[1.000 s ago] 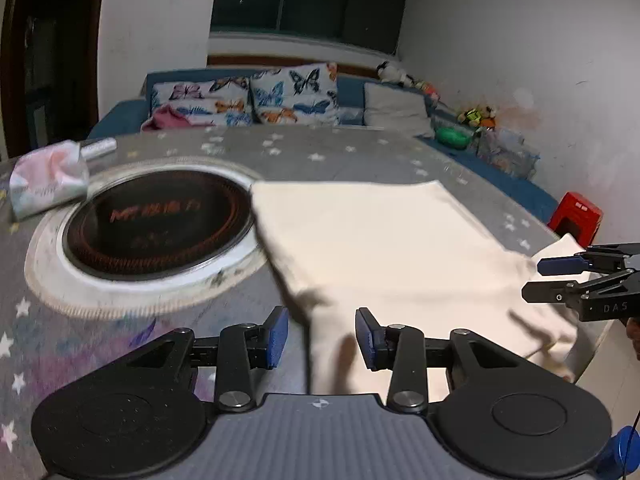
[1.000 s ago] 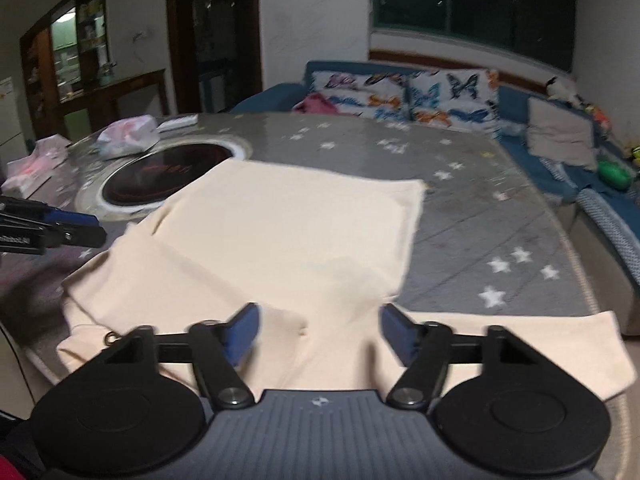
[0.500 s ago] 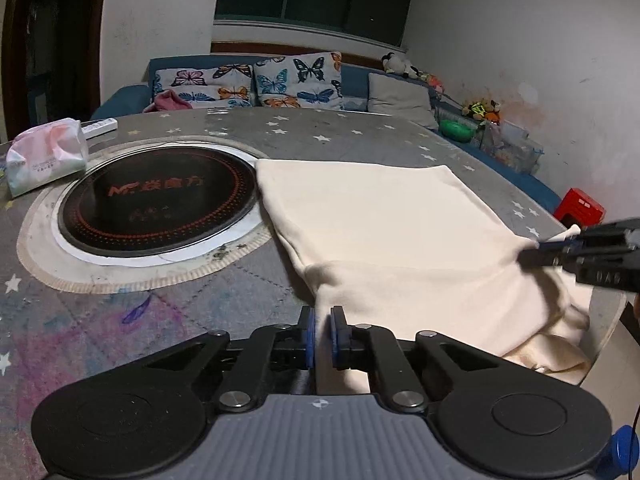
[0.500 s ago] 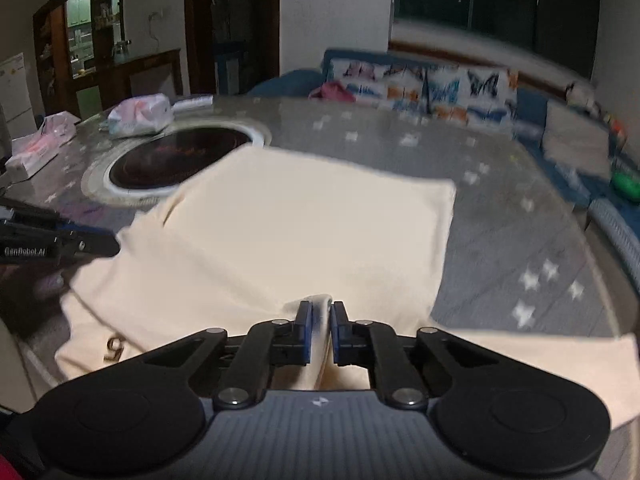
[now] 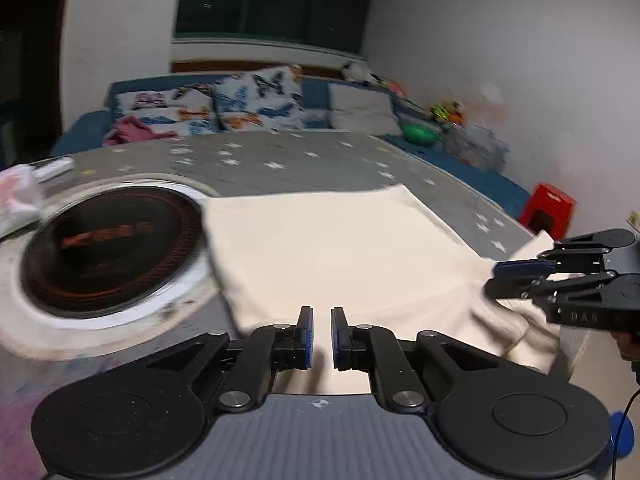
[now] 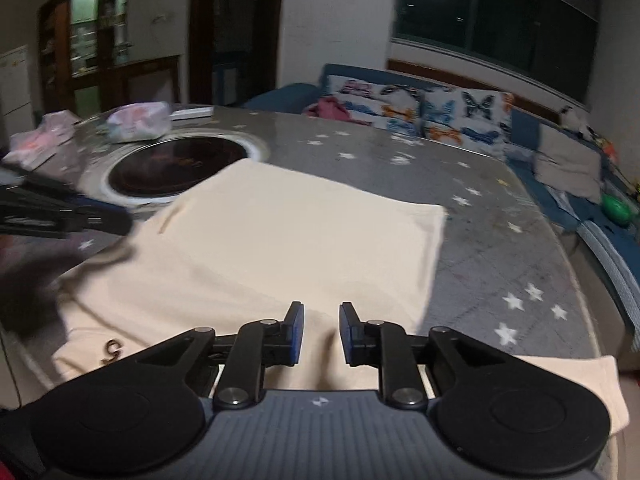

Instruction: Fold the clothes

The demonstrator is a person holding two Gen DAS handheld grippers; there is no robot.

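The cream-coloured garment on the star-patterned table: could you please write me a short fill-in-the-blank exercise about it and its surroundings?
1. The cream-coloured garment lies on a grey tablecloth printed with white ____.
2. Beside the garment, set into the table, is a round black ____.
3. The sofa cushions carry a ____ pattern.

Missing words: stars; cooktop; butterfly

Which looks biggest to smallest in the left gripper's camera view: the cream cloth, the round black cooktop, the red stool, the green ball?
1. Cream cloth garment
2. Round black cooktop set in the table
3. Red plastic stool
4. Green ball

The stool and ball sit farther from the camera, so their true sizes stay unsure.
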